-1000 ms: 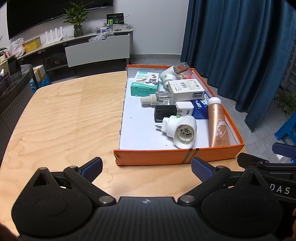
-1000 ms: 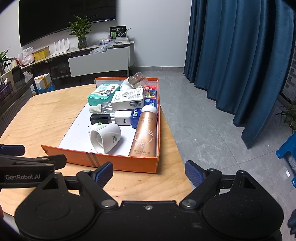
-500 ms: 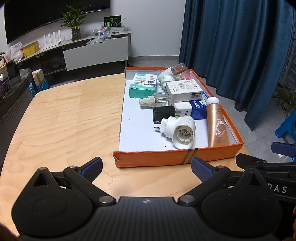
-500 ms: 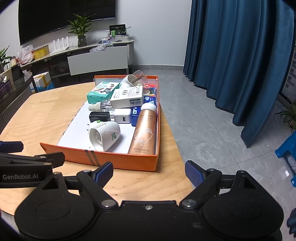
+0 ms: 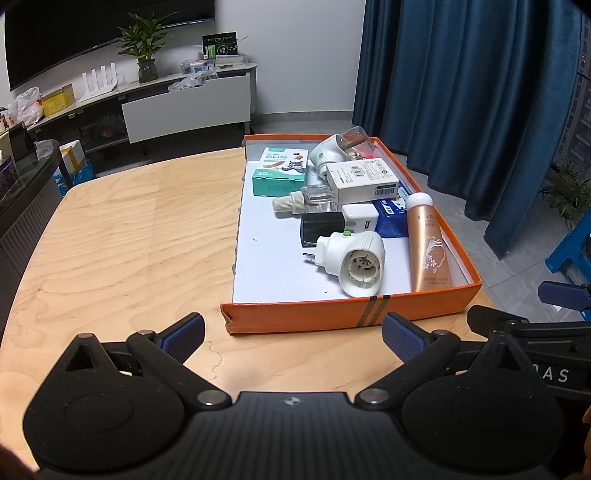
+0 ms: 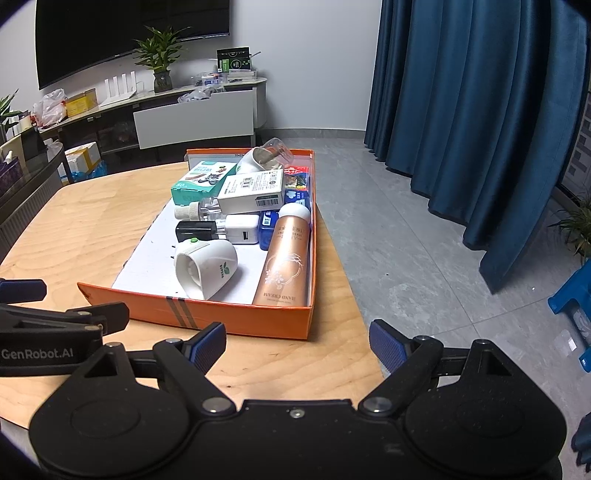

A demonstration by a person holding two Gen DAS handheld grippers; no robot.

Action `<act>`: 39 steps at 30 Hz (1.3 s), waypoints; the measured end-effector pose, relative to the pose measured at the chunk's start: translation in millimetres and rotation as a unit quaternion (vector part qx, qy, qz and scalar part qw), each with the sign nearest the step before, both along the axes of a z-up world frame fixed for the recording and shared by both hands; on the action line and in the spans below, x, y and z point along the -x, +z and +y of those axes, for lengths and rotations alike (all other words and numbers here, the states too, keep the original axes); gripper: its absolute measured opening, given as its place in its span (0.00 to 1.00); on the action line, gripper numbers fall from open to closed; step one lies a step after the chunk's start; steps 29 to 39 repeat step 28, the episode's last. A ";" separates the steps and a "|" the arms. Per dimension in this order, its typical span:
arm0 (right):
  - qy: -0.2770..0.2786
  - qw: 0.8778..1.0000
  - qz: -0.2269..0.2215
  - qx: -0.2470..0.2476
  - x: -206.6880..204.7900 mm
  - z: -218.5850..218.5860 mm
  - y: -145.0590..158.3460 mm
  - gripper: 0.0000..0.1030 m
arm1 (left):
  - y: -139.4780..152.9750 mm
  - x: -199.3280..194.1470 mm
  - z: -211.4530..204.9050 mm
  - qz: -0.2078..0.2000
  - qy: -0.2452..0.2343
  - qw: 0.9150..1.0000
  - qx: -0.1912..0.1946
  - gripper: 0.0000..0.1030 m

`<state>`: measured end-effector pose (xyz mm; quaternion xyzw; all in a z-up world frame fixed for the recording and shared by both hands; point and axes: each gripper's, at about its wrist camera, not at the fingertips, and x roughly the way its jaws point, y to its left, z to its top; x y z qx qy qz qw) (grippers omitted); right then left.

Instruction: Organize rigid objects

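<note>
Hand cream tube along box right edge: light, slick, squashy; pinch mid-body. Left gripper, right gripper both spread, empty.

Dark blue curtains are hung down to the grey tiled floor on the right. A large dark screen is mounted on the white wall, and a long low cabinet is set beneath it. On that cabinet a potted plant, a white router with upright antennas and a yellow box are seen. Something blue is cut off at the right edge.
</note>
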<state>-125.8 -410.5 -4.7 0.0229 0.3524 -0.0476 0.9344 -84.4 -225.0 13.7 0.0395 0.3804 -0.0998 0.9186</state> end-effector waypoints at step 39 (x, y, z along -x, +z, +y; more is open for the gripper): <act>-0.001 1.000 0.002 0.002 0.1 -1.3 -1.5 0.97 | -1.9 -1.7 0.7 0.009 -0.007 1.000 0.012 1.00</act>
